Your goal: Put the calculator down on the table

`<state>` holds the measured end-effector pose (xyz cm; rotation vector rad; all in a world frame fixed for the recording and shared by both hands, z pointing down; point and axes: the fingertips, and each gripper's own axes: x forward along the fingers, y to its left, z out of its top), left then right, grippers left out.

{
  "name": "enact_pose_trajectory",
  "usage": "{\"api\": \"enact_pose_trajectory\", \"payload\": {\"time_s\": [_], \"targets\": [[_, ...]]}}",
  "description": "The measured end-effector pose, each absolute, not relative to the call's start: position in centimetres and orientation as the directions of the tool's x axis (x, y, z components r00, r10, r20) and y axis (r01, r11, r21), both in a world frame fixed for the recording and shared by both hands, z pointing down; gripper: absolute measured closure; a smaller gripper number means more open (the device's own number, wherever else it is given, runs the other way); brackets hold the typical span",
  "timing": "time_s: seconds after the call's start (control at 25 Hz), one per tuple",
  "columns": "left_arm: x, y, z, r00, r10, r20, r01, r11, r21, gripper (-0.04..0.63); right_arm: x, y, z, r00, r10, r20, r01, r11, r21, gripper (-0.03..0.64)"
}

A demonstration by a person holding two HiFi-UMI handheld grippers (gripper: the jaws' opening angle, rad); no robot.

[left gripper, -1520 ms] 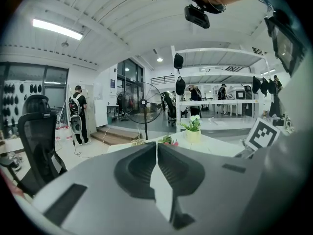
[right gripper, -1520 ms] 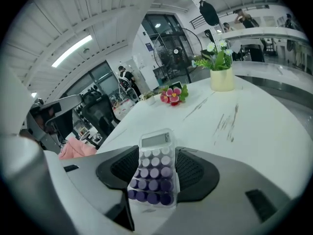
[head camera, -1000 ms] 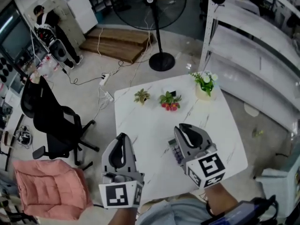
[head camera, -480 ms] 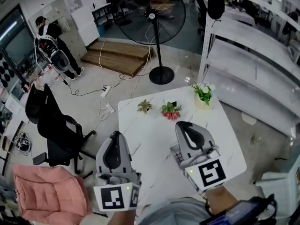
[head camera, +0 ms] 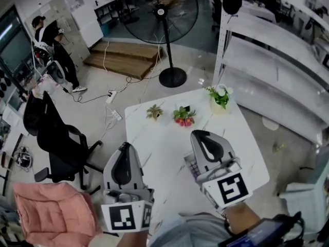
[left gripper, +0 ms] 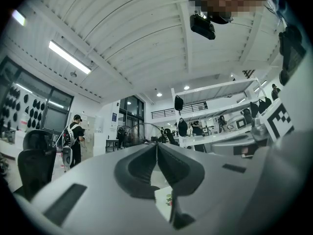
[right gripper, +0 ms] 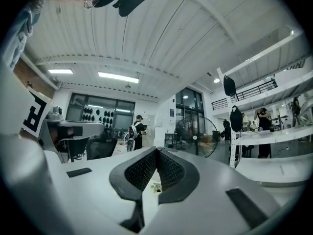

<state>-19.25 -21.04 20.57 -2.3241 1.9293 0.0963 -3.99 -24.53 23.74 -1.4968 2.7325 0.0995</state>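
Nearest: left gripper [head camera: 125, 148] clenched, pads pressed together at the tip, nothing between. Held at the near-left edge of the table [head camera: 241, 138]. Right gripper [head camera: 198, 136] likewise clenched on nothing, as read from its own view. Held over the near-right part of the white top.

Calculator [head camera: 190, 165]: visible only as a dark keyed sliver just beside the right gripper's left flank, low against the table. Not between either pair of jaws.

Risks, as judged:
- If caught against the gripper body or only partly resting on the top, could be dragged or flipped when the right gripper pulls away.
- Toward the near side of the table, so a sideways brush might slide it to the edge and over.
- Little danger to the three small potted plants [head camera: 183, 115] further back, well apart from both grippers.

Hard to make out:
- Most of the calculator hidden under the right gripper's body.
- Cannot tell whether lying flat on the table or lifted off it, nor whether touching the gripper.
- Absent from both gripper views, which look out level across the room.
- Near table edge cut off by the marker cubes and the person's sleeve.
- Farther off: standing fan [head camera: 164, 14], office chair [head camera: 56, 138], person [head camera: 49, 32] by the wall. Small, of no bearing here.
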Motion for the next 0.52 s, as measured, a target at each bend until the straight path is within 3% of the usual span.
{"api": "enact_pose_trajectory", "payload": {"time_s": [0.52], "targets": [[-18.53, -20.43, 20.42, 0.193, -0.972, -0.135, -0.98, -0.186, -0.064, 0.581, -3.7, -23.91, 23.8, -0.539, -0.84, -0.057, -0.842, 0.537, 0.042, 0.6]]}}
